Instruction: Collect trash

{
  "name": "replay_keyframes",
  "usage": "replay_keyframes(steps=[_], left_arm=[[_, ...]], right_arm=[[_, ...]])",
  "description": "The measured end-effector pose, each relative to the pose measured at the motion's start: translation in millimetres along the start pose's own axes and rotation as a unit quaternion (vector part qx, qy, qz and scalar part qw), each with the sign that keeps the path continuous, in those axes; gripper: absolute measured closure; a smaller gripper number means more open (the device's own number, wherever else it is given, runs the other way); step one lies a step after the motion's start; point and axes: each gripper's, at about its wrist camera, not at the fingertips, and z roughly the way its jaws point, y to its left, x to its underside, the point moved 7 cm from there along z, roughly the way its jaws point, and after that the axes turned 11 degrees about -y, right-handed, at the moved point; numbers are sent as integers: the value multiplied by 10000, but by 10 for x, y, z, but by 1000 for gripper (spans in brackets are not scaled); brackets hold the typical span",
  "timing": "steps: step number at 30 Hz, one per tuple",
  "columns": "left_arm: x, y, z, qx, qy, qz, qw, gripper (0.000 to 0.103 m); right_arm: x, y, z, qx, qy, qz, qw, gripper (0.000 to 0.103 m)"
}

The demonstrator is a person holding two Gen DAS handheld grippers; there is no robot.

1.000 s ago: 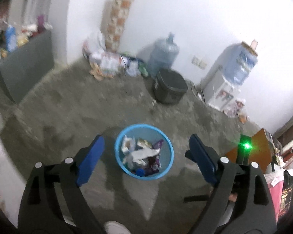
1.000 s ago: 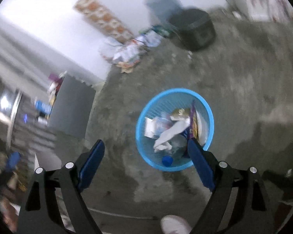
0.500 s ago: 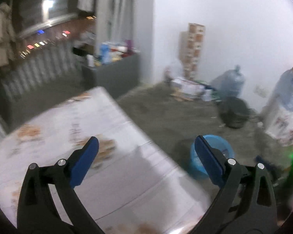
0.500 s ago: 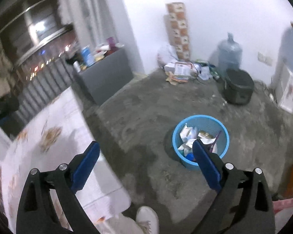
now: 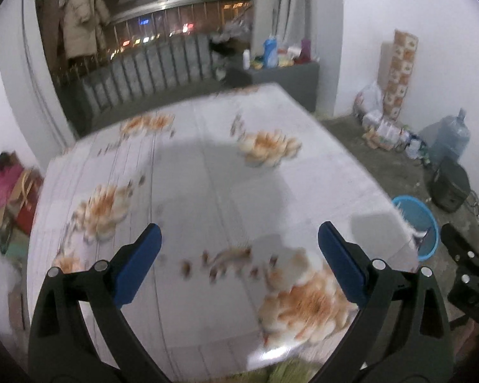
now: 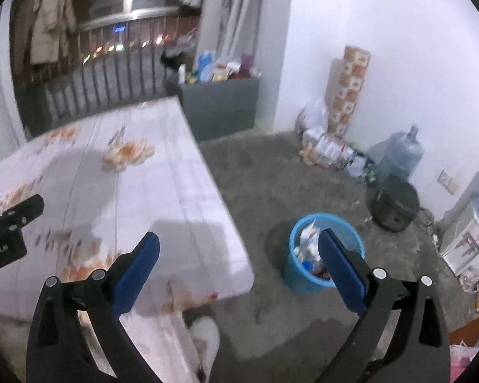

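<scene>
A blue trash basket (image 6: 300, 281) stands on the concrete floor to the right of the table, with wrappers and paper (image 6: 306, 239) inside. The left wrist view shows the basket (image 5: 428, 242) past the table's right corner. My left gripper (image 5: 239, 233) hangs open over the flower-patterned white tablecloth (image 5: 207, 175), nothing between its blue pads. My right gripper (image 6: 239, 239) is above the table's corner (image 6: 233, 255) and the floor. Its jaws are opening and hold nothing. I see no loose trash on the cloth.
A grey cabinet (image 6: 220, 105) topped with bottles stands beyond the table. Along the wall are a pile of packages (image 6: 329, 150), a water jug (image 6: 399, 156) and a black pot (image 6: 396, 204). A person's white shoe (image 6: 204, 341) is beside the table. Red bags (image 5: 3, 185) lie left.
Both views swung away from the basket on the floor, up and left toward the table. The left gripper now hangs over the cloth. The right gripper's jaws spread slightly wider.
</scene>
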Motion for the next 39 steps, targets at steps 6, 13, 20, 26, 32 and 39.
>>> replay_keyframes(steps=[6,13,20,26,32,39], left_arm=[[52,84,63,-201,86,35,9998,9],[81,-69,132,-131,189,262,9994,9],[60,-166,147,-93,180,359,9991,9],[48,-205,169,-64,194,400,9990,9],[64,-216,194,-47,255,376,9990,9],[65,-202,208,-47,269,358,9990,9]], right_arm=[[236,-36,82,189,455,-326,9983,6],[326,-199,134,374,658,-224,9969,6],[359,-242,165,421,724,-273,9961,6],[340,-272,177,435,705,-249,9963,6],[339,-278,177,430,705,-248,9963,6],[316,-240,189,410,675,-270,9965,6]])
